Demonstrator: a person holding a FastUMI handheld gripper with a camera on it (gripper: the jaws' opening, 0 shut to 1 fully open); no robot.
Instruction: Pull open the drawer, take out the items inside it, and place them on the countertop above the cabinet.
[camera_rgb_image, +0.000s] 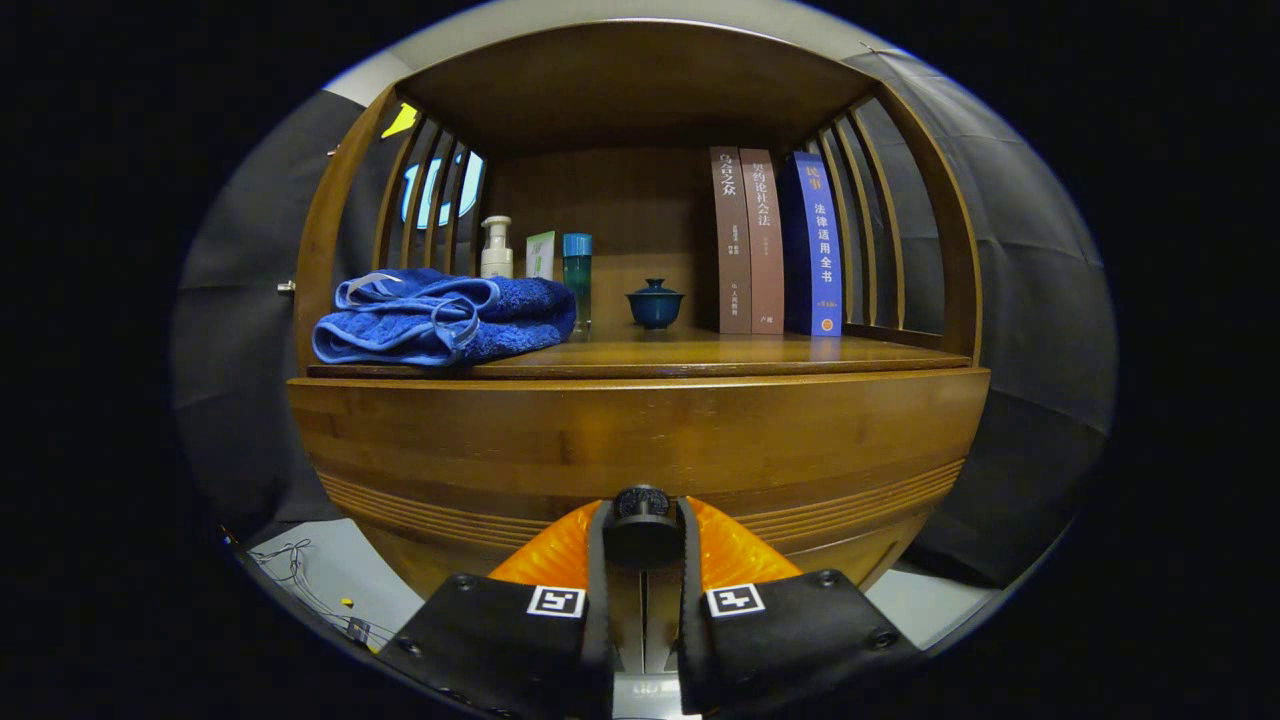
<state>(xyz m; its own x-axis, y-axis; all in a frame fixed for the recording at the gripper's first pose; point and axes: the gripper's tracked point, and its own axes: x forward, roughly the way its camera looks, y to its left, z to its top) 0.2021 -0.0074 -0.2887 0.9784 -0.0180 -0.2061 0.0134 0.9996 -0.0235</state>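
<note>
A dark round drawer knob (642, 498) sticks out of the wooden drawer front (640, 440) of the cabinet. My gripper (642, 535) is shut on this knob, with one finger pressed against each side of it. The drawer front looks level with the cabinet face, and whatever is inside is hidden. Above the drawer runs the wooden countertop (760, 352), under a shelf roof with slatted sides.
On the countertop a folded blue towel (440, 320) lies at the left front. Behind it stand a white pump bottle (496, 250), a small box (540, 255) and a teal bottle (577, 280). A blue lidded cup (655, 303) sits mid-back, and three books (770, 240) stand at the right.
</note>
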